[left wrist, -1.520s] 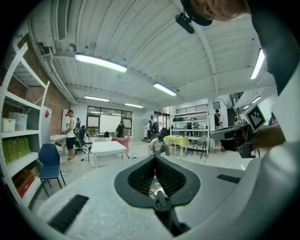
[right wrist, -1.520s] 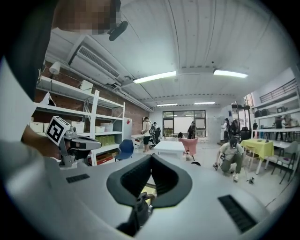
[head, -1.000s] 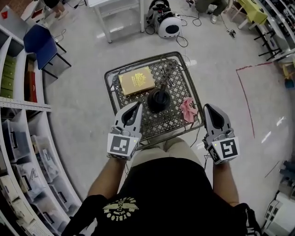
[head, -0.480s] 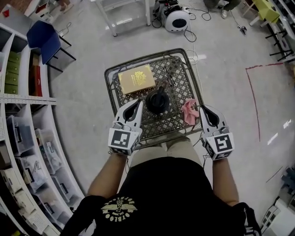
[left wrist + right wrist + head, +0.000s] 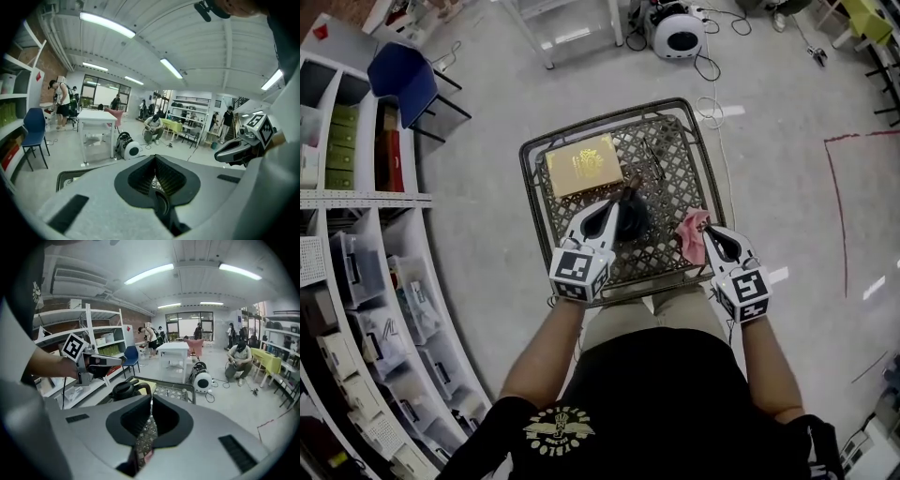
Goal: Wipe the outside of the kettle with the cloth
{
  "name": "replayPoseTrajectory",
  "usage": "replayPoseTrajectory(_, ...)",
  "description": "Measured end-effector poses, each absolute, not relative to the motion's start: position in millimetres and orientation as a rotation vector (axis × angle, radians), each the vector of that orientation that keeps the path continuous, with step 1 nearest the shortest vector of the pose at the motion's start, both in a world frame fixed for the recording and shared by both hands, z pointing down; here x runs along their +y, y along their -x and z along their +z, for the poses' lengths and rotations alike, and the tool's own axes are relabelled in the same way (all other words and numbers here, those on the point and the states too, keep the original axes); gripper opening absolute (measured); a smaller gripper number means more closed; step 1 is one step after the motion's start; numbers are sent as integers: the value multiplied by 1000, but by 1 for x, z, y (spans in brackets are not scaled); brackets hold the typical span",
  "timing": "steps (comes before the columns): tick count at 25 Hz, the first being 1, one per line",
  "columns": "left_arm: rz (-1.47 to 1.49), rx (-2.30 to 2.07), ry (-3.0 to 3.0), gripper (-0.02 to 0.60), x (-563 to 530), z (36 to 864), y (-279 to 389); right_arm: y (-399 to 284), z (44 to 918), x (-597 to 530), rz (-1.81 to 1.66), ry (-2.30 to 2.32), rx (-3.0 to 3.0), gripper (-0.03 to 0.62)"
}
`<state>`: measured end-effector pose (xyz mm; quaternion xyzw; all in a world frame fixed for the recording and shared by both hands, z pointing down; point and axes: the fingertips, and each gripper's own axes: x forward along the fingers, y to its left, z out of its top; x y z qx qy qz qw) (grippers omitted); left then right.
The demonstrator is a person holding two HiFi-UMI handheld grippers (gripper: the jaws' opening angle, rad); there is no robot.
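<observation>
1. I count two grippers, both mine: my left gripper (image 5: pixel 613 208) and my right gripper (image 5: pixel 711 232), in the middle of the head view.
2. One dark metal lattice table (image 5: pixel 675 178) carries one black round kettle (image 5: pixel 636 216), one crumpled pink cloth (image 5: pixel 692 239) and one flat gold box (image 5: pixel 582 164).
3. The kettle stands at the table's centre, right of my left fingertips. I cannot tell whether they touch it.
4. The cloth lies by the table's right edge, at the lower right of the kettle, with my right fingertips at its right side.
5. My left jaws are pressed together with nothing between them.
6. My right jaws are also together and empty.
7. Only the head view shows the whole cloth and the box.
8. The right gripper view alone shows the kettle's arched handle from the side, with my left gripper at frame left above it, and only a pink sliver low behind the jaws.
9. The left gripper view shows my right gripper at its right edge.
</observation>
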<state>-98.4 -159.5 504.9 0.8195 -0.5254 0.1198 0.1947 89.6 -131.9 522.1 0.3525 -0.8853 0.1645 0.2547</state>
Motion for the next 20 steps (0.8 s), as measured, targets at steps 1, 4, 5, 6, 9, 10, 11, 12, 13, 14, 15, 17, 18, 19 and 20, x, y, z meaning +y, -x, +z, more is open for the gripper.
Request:
replayPoseTrajectory(1, 336, -1468, -2298, 6, -162, 510, 94, -90, 529, -132, 458, -939, -2402, 12)
replayPoseTrajectory(4, 355, -1460, -2292, 6, -169, 528, 84, -92, 549, -134, 491, -894, -2390, 14)
replayPoseTrajectory(5, 368, -1460, -2286, 6, -170, 534, 81, -94, 555, -135, 497, -883, -2386, 12)
replayPoseTrajectory(6, 381, -1460, -2280, 6, -172, 539, 79, -95, 560, -136, 501, -875, -2382, 14)
replayPoseTrajectory(9, 406, -1457, -2269, 6, -174, 551, 74, -102, 580, -140, 522, -852, -2366, 14)
replayPoseTrajectory(10, 413, -1457, -2267, 6, -175, 554, 73, -104, 587, -140, 535, -845, -2358, 14)
replayPoseTrajectory(11, 421, -1457, -2265, 6, -175, 557, 72, -107, 595, -140, 551, -840, -2350, 14)
replayPoseTrajectory(12, 428, -1458, -2260, 5, -175, 560, 72, -109, 604, -140, 568, -837, -2340, 14)
replayPoseTrajectory(13, 434, -1459, -2255, 6, -175, 562, 71, -112, 613, -140, 586, -835, -2329, 14)
replayPoseTrajectory(14, 439, -1462, -2251, 6, -175, 564, 71, -115, 623, -140, 604, -832, -2315, 14)
replayPoseTrajectory(15, 442, -1465, -2250, 5, -176, 565, 72, -117, 634, -140, 622, -826, -2299, 15)
replayPoseTrajectory(17, 446, -1462, -2253, 6, -176, 566, 73, -118, 658, -138, 666, -795, -2262, 69)
replayPoseTrajectory(18, 451, -1457, -2254, 6, -176, 566, 73, -117, 670, -136, 687, -774, -2244, 114)
replayPoseTrajectory(19, 457, -1450, -2255, 6, -175, 566, 72, -116, 680, -134, 704, -757, -2227, 131)
replayPoseTrajectory(20, 463, -1443, -2256, 6, -175, 567, 72, -115, 689, -132, 716, -745, -2211, 144)
